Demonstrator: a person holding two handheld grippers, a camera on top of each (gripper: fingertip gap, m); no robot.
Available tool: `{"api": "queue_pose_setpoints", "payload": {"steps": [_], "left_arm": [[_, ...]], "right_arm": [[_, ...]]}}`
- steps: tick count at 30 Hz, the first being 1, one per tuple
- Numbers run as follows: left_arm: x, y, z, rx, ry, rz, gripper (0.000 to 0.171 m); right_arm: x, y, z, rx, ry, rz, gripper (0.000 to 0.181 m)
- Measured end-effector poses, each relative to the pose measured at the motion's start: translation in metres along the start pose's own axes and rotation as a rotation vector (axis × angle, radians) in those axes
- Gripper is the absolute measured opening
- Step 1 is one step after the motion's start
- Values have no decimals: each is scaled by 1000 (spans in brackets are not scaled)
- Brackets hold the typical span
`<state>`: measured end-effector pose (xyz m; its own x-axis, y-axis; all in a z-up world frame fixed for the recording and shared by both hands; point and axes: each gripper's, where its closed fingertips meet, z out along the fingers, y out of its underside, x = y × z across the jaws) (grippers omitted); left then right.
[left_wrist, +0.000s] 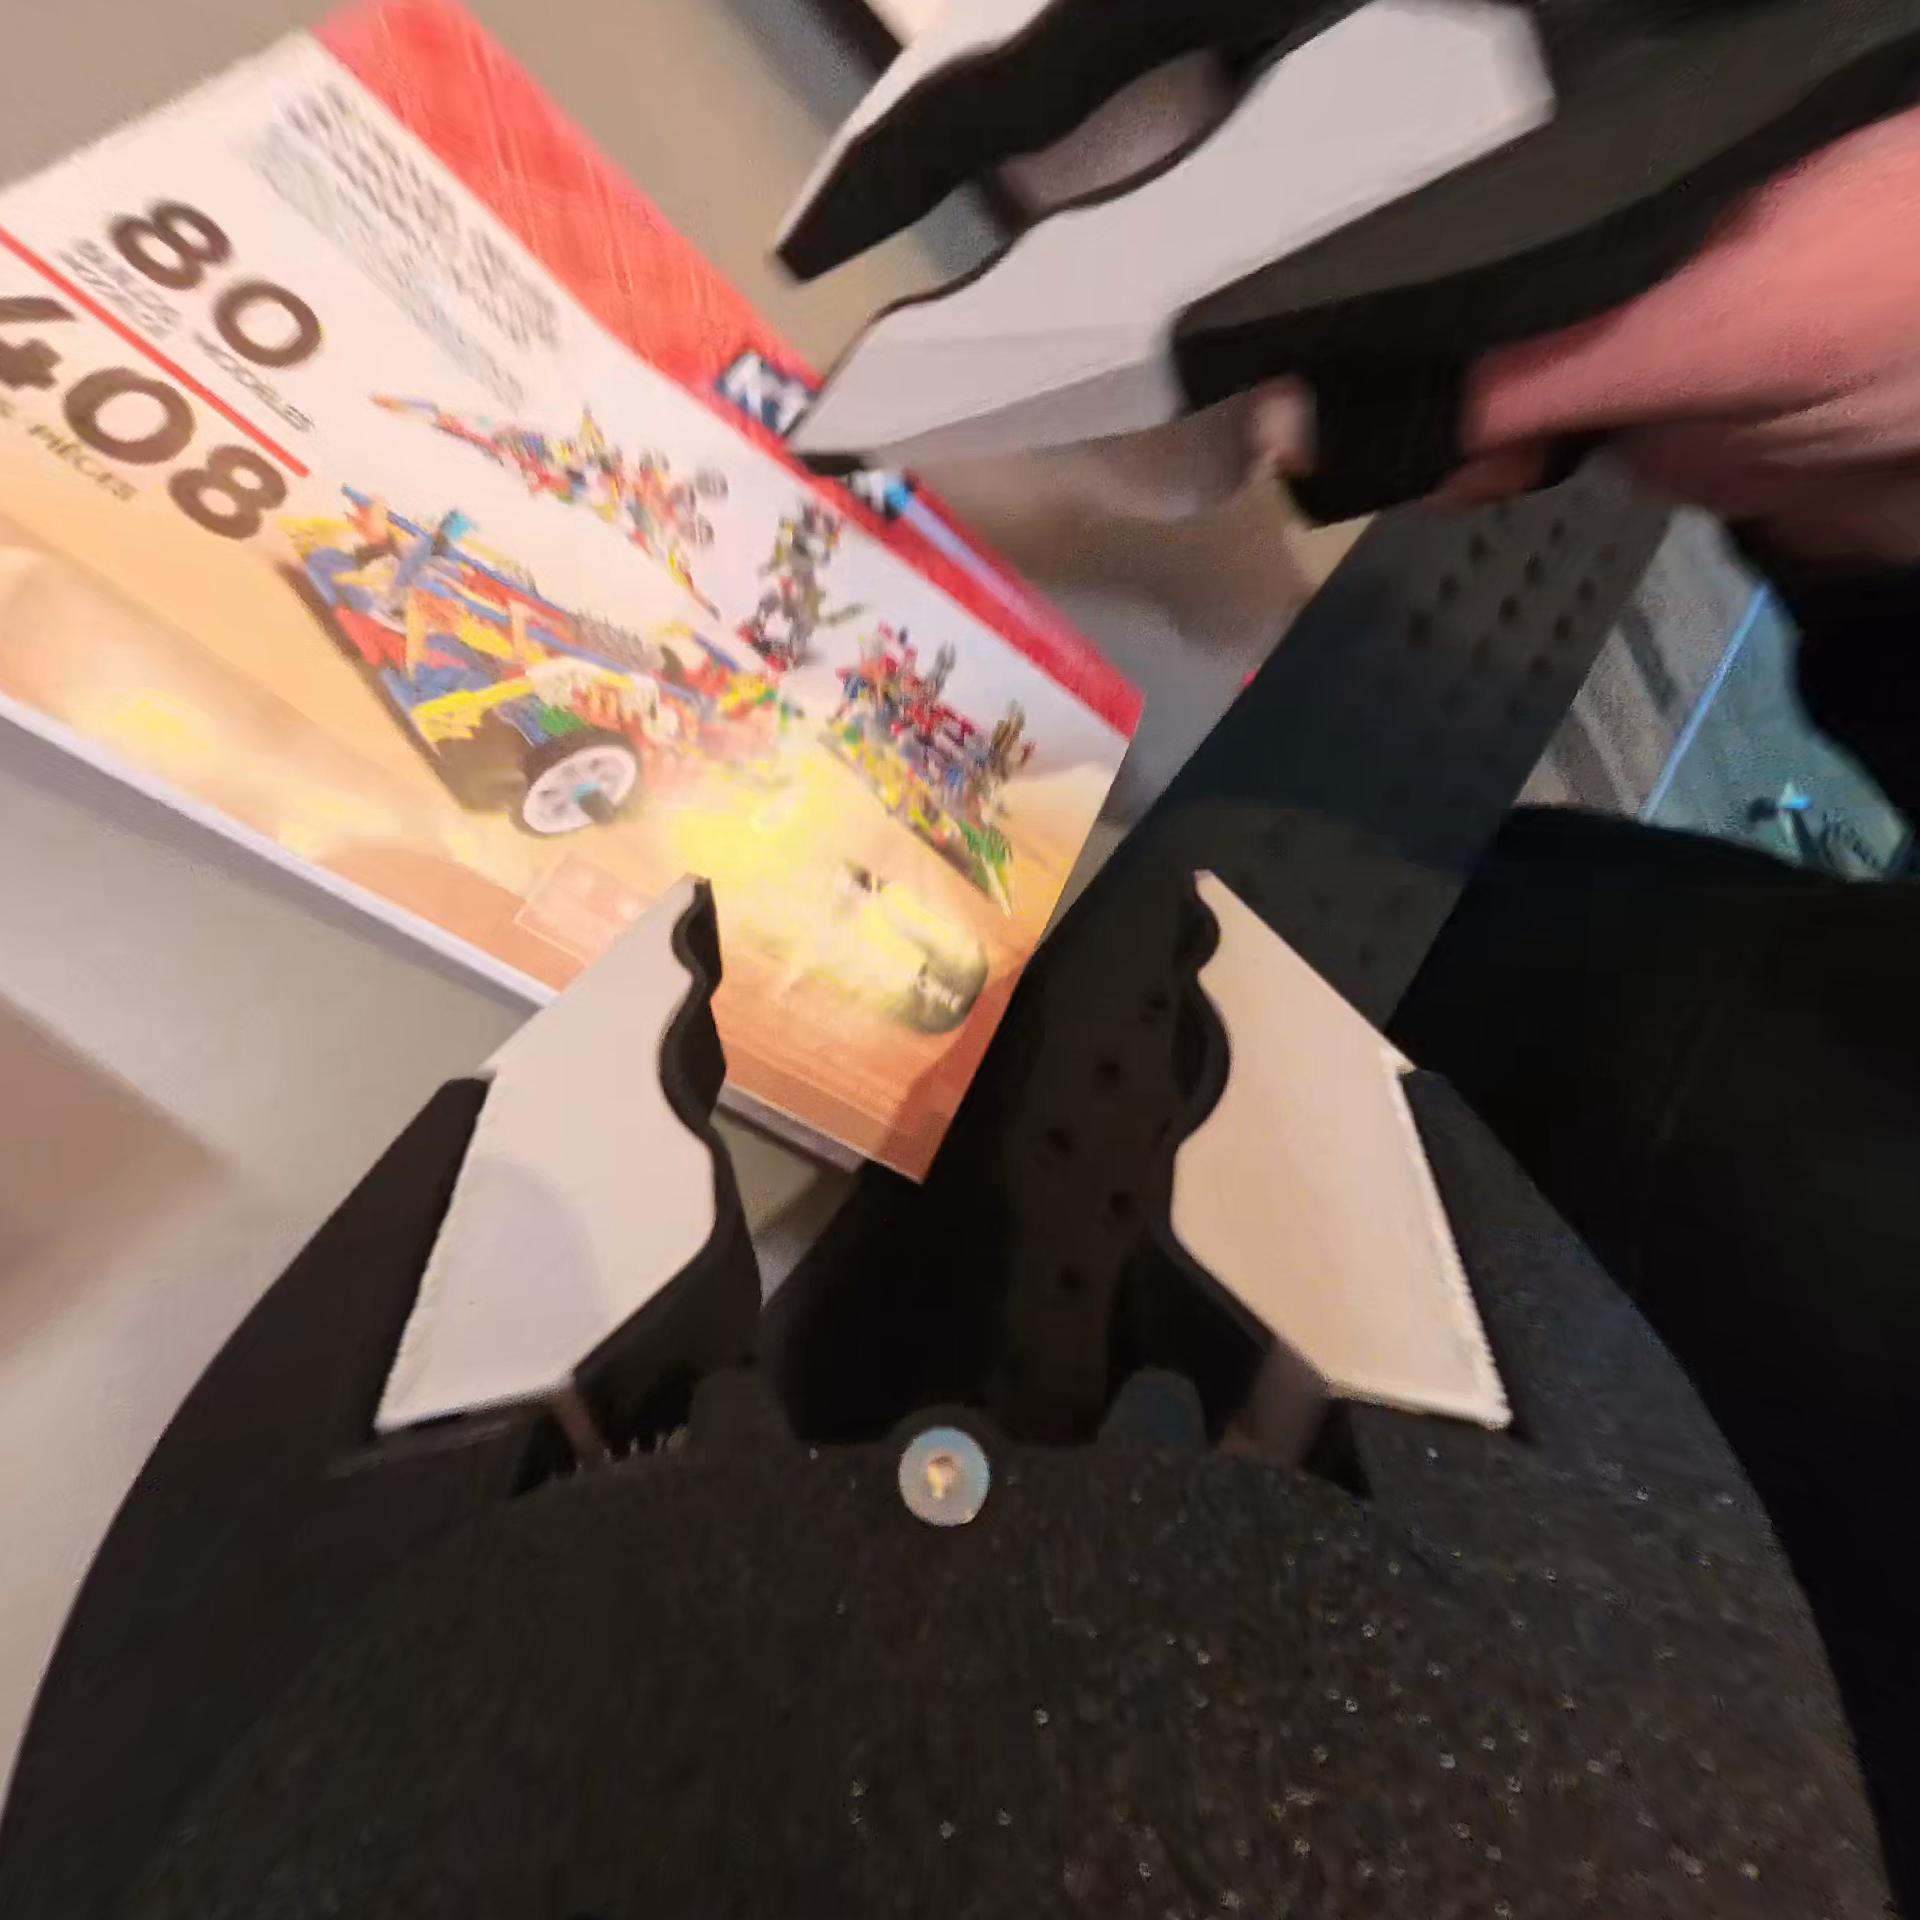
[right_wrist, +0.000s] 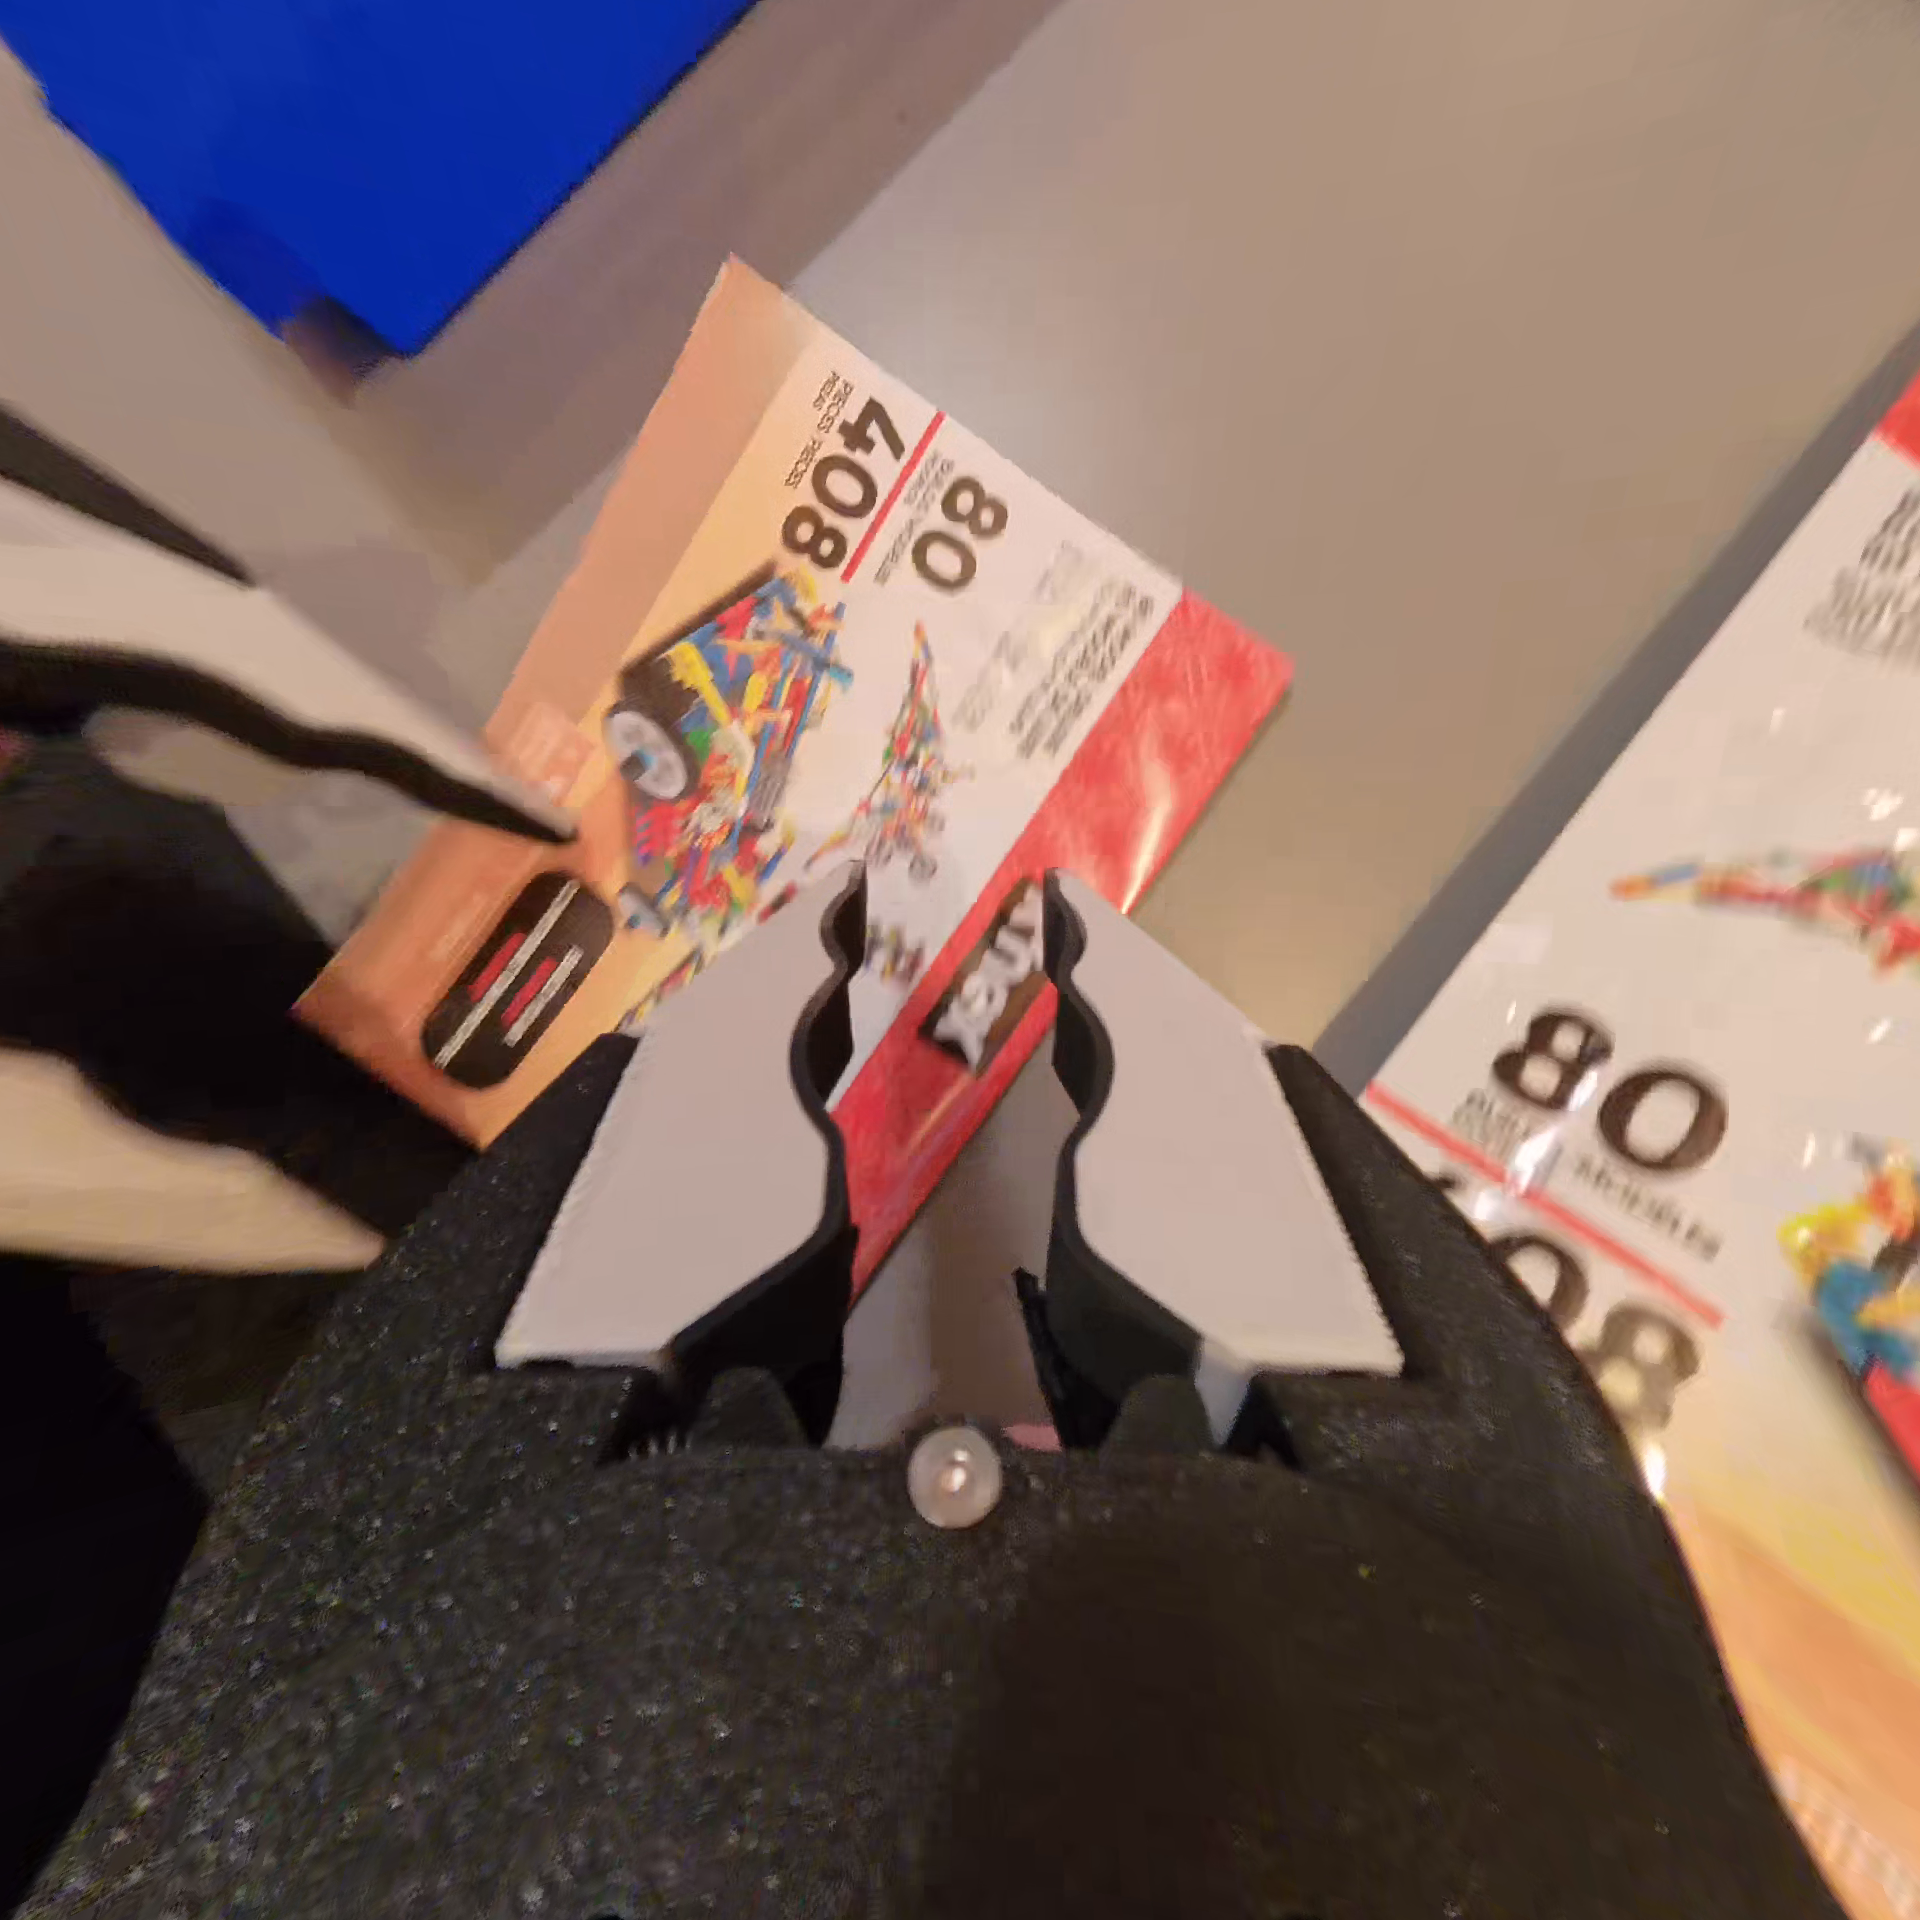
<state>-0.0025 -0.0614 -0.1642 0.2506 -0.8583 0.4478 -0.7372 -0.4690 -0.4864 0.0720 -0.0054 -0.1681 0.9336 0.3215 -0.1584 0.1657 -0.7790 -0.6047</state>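
Note:
A flat printed toy-set booklet (left_wrist: 540, 582) with a red edge lies on the grey table (right_wrist: 1351, 312). My left gripper (left_wrist: 951, 878) is open just above its near corner. A black perforated strip (left_wrist: 1455, 665) runs between the fingers, along the right one. My right gripper (right_wrist: 954, 873) is open with a narrow gap and empty, hovering over the booklet's (right_wrist: 935, 644) red edge. In the left wrist view the right gripper (left_wrist: 810, 343) shows at the top, held by a hand (left_wrist: 1714, 312). In the right wrist view the left gripper (right_wrist: 473, 1034) shows at the left, one fingertip (right_wrist: 556, 826) at the booklet.
A larger toy-set box (right_wrist: 1683, 935) in shiny wrap lies to the right of the booklet. A blue object (right_wrist: 364, 135) sits at the far left of the table. A dark cloth-covered shape (left_wrist: 1662, 1143) is at the right in the left wrist view.

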Motion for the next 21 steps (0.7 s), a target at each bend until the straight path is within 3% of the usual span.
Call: {"api": "queue_pose_setpoints", "payload": {"steps": [5,10,14,17,21], "left_arm": [[-2,13,11,-24,-7,-39,89],[0,9,7,3,60,-121,91],[6,11,6,11,96,-142,96],[18,12,5,-16,139,-119,93],[20,-18,-6,49,113,-17,83]], "right_arm": [[-17,57,-6,-69,-40,109,49],[-18,51,-5,4,-44,240,52],[-12,50,-2,21,-16,244,30],[-10,53,-1,-1,38,153,24],[-8,53,0,-16,85,79,20]]}}
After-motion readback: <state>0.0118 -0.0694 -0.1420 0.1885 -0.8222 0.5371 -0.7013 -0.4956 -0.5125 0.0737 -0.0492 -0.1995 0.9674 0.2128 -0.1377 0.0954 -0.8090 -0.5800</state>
